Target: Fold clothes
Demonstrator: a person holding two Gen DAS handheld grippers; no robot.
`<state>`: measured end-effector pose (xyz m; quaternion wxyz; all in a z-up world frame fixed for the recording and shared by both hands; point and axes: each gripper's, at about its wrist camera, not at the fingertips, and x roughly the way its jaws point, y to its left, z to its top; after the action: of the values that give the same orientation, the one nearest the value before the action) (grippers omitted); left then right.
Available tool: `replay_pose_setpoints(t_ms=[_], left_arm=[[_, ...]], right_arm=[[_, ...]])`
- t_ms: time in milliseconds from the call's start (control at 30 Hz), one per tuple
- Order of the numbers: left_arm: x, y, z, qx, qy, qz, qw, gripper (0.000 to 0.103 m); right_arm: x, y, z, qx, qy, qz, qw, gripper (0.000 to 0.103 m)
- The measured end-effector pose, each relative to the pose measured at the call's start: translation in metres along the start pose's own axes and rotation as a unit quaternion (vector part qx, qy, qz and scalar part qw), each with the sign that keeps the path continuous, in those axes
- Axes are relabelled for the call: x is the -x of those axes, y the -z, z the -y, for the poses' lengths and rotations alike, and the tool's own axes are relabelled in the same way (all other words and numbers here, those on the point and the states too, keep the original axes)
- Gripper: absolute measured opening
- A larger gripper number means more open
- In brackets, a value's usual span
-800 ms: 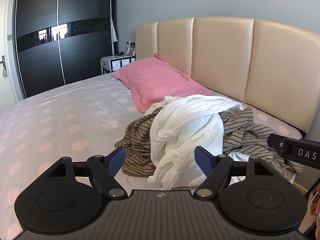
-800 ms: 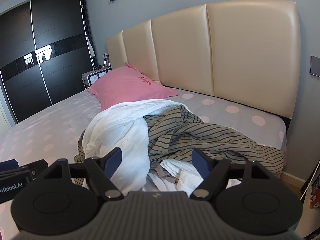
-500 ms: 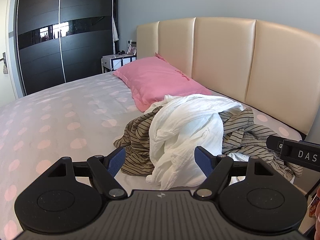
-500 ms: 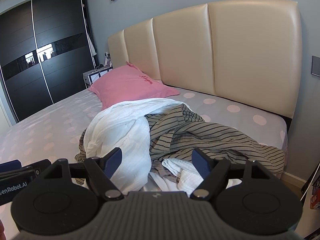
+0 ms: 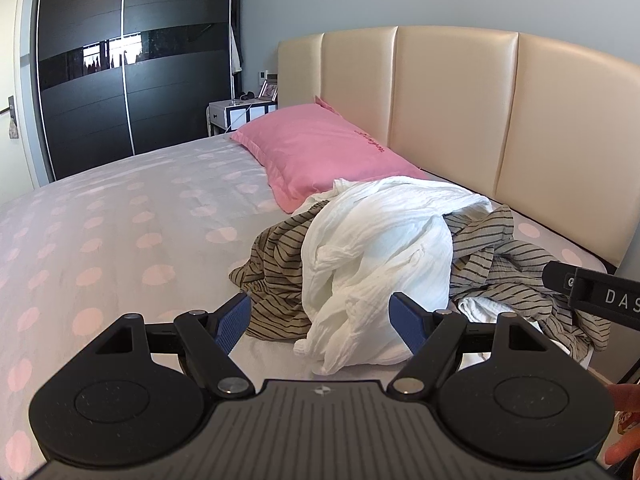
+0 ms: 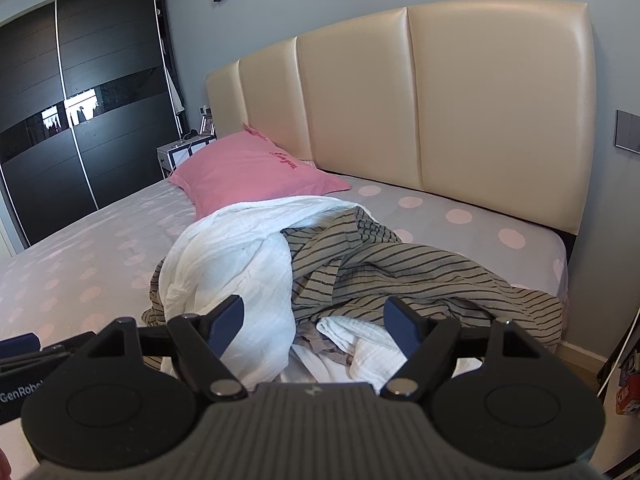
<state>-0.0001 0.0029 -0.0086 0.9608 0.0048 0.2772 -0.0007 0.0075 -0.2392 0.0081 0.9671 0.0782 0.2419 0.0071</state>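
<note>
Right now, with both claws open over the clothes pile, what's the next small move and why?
Probably lower the left claw onto the white garment and pinch it: it lies crumpled on top of the striped garment, and both claws are open, holding nothing.

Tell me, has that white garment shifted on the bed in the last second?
No. The white garment still lies across the striped garment, far edge beside the pink pillow.

**A home bedroom**

A bed [image 5: 120, 240] in a dotted sheet is filling the room, a pink pillow [image 5: 320, 152] lying against its padded headboard [image 6: 440, 100]. A dark sliding wardrobe [image 5: 132, 60] and a nightstand [image 5: 236, 114] are standing beyond, with crumpled clothes [image 6: 360, 264] lying on the sheet.
</note>
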Motion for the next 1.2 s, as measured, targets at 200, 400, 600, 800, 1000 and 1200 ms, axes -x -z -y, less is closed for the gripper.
replay_pose_setpoints(t_ms=[200,400,600,800,1000,1200], left_arm=[[-0.0026,0.0004,-0.0007,0.006,-0.004,-0.005,1.0000,0.075],[-0.0033,0.0012,-0.0007,0.008,-0.003,-0.006,0.9999,0.075],[-0.0038,0.0037,0.0017,0.009,-0.005,-0.007,0.9999,0.075],[-0.0037,0.0041,0.0024,0.010,-0.007,-0.008,0.9999,0.075],[-0.0051,0.0039,0.0032,0.011,-0.008,-0.010,0.9999,0.075],[-0.0052,0.0048,0.0035,0.011,-0.008,-0.011,0.9998,0.075]], right_arm=[[-0.0018,-0.0004,0.0000,-0.002,-0.004,-0.002,1.000,0.079],[-0.0009,0.0007,-0.0006,-0.004,-0.007,-0.002,1.000,0.079],[-0.0006,0.0016,-0.0014,-0.004,-0.007,-0.001,1.000,0.079],[0.0001,0.0010,-0.0006,-0.006,-0.008,-0.001,1.000,0.079],[0.0000,0.0011,-0.0001,-0.005,-0.010,-0.002,1.000,0.079],[-0.0006,0.0013,-0.0011,-0.004,-0.011,-0.003,1.000,0.079]])
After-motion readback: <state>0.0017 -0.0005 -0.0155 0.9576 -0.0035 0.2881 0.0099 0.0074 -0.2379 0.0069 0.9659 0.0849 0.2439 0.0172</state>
